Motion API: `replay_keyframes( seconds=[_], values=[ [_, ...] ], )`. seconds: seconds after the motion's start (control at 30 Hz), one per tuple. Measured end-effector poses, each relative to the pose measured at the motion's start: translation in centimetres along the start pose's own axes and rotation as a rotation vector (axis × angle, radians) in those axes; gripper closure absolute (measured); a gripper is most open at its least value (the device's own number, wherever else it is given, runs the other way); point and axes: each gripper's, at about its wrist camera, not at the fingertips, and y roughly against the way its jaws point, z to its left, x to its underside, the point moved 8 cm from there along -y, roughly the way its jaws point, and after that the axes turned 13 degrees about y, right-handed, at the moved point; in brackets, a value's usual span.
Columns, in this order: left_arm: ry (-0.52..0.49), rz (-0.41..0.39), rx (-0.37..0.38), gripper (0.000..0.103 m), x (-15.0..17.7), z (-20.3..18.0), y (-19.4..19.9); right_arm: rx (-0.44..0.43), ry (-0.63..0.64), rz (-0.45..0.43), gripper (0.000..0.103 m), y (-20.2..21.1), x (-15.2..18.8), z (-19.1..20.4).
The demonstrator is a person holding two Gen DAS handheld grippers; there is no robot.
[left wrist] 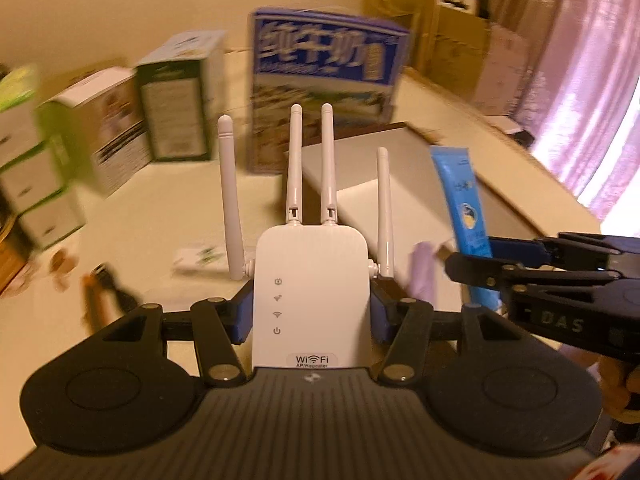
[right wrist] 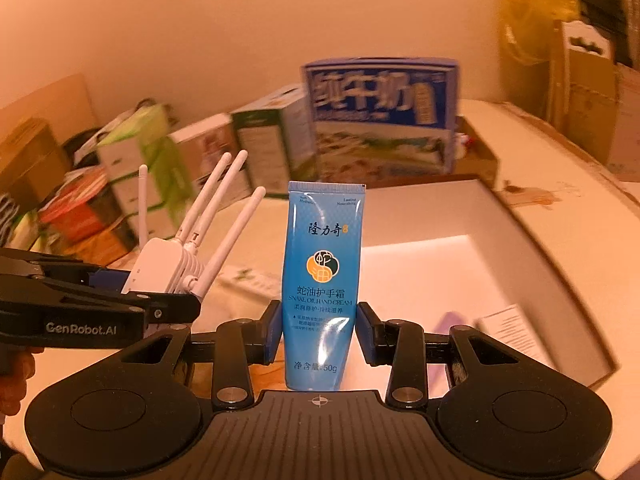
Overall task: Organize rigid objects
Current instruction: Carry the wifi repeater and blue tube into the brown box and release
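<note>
clamped in the left gripper (left wrist: 312, 316), blue pads hard against both flanks: white wifi repeater (left wrist: 311, 300), four antennas up, lifted clear of the table (left wrist: 140, 216). right of the repeater, pinched in the right gripper (right wrist: 318, 332) near its lower end: blue hand cream tube (right wrist: 322, 280), upright, crimped end up. beyond the repeater, a shallow white tray (right wrist: 460, 264), floor mostly bare; behind it a blue milk carton (right wrist: 380, 116), smaller boxes left.

White repeater (left wrist: 311, 300) reads "WiFi AP/Repeater"; blue tube (right wrist: 322, 284) reads "SNAKE OIL HAND CREAM", "50g".
</note>
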Motion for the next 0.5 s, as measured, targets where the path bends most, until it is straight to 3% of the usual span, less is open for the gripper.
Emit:
replay_keyframes(
  seconds=[0.27,0.5],
  values=[
    [-0.048,0.028,0.078,0.051,-2.1,-7.3,-4.4,0.062,-0.028,0.031,0.067,-0.5,0.6,-7.7],
    [-0.075,0.069,0.075,0.051,-2.7,-10.7,-9.4,0.077,-0.034,0.090,0.067,-2.9,1.7,-12.7]
  ],
)
